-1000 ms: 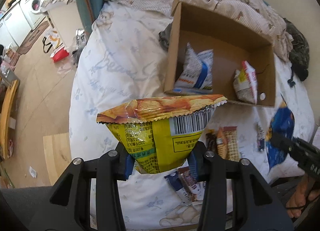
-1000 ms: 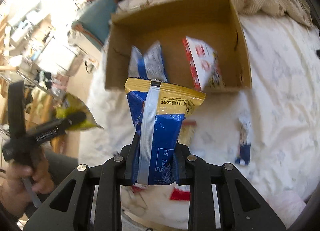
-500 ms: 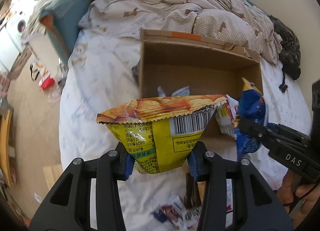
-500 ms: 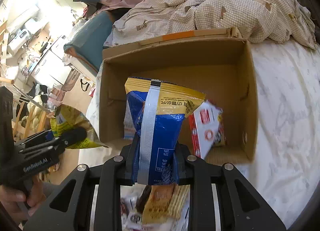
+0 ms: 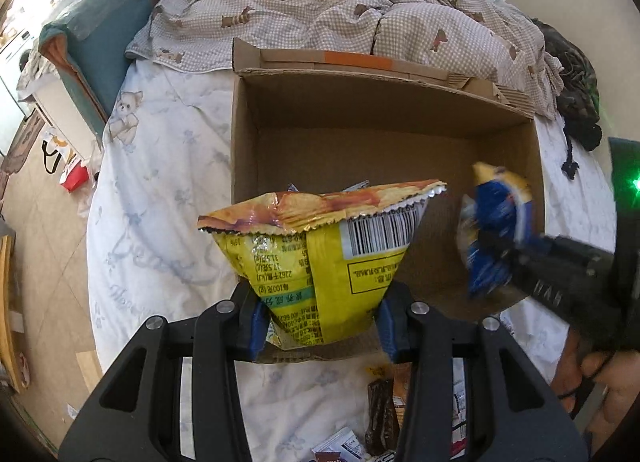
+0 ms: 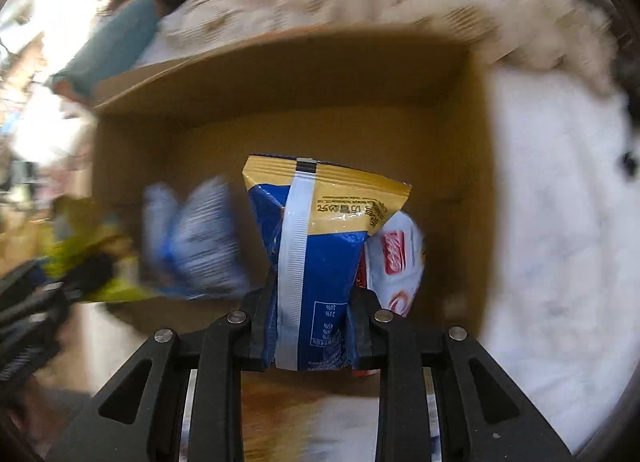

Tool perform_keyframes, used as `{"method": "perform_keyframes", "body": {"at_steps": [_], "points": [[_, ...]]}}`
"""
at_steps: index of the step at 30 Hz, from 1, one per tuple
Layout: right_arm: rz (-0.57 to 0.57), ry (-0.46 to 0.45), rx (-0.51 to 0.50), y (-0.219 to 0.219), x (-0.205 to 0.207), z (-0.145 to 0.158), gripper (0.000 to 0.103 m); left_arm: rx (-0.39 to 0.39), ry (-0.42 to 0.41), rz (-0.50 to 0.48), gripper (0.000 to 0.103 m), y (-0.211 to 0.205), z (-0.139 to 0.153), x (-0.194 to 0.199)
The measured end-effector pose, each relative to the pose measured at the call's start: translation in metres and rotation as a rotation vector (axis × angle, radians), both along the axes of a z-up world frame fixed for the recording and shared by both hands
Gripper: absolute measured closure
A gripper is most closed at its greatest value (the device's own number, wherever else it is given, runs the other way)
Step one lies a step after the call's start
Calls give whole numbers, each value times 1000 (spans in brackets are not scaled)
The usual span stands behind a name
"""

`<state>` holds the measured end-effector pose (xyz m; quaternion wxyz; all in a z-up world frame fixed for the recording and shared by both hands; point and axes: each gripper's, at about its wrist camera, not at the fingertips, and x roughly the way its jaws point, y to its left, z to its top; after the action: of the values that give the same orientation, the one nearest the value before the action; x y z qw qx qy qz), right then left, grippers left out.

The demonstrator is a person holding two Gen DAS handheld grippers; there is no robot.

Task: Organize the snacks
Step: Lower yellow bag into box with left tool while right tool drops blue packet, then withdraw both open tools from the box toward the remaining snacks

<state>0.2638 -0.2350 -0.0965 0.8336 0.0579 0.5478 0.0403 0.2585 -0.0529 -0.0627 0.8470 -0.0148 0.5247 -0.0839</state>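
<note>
My left gripper is shut on a yellow chip bag, held over the near wall of an open cardboard box on the bed. My right gripper is shut on a blue and yellow snack bag, held above the box interior; the same bag shows at the right in the left wrist view. Inside the box lie a blue-and-white packet and a red-and-white packet. The right wrist view is blurred.
A rumpled checked quilt lies behind the box. Several loose snack packets lie on the white sheet in front of it. A dark bundle of cloth sits at the right. Floor and a teal chair are at the left.
Both grippers have travelled forward with their bags, from over the sheet to over the box. The box now fills both views, and the right gripper tilted further down into it.
</note>
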Motion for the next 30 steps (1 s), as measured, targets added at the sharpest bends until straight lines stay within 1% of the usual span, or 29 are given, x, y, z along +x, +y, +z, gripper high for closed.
{"method": "perform_keyframes", "body": {"at_steps": [1, 2, 3, 7, 10, 13, 15, 17, 19, 21, 22, 23, 25, 30], "points": [[-10, -6, 15, -4, 0, 1, 75, -1, -1, 1, 63, 0, 0, 0], [-14, -6, 64, -8, 0, 3, 75, 5, -2, 1, 63, -1, -1, 1], [-12, -5, 83, -8, 0, 3, 75, 7, -2, 0, 63, -2, -1, 1], [30, 1, 131, -1, -1, 3, 75, -9, 6, -1, 63, -3, -3, 2], [53, 23, 187, 5, 0, 1, 75, -17, 16, -1, 63, -2, -6, 1], [57, 31, 212, 8, 3, -2, 75, -20, 23, -1, 63, -2, -9, 1], [60, 37, 232, 9, 3, -3, 72, -24, 26, 6, 62, -2, -10, 2], [58, 44, 249, 8, 3, -3, 72, -33, 29, 10, 62, -2, -10, 2], [60, 40, 266, 7, 2, -1, 69, -36, 39, 12, 53, -2, -11, 2], [61, 19, 274, 6, 2, 3, 51, -22, 30, 32, 19, -1, -10, 1], [55, 4, 276, 5, 1, 5, 35, -34, 15, 38, 14, 0, -8, 0], [48, -14, 278, 4, 1, 8, 31, -45, 10, 41, 9, 1, -7, -1], [48, -29, 273, 4, 1, 11, 31, -55, 11, 47, 8, 2, -5, -1], [31, -20, 287, -1, 2, 10, 31, -60, 18, 73, 8, 7, -5, 2]]}}
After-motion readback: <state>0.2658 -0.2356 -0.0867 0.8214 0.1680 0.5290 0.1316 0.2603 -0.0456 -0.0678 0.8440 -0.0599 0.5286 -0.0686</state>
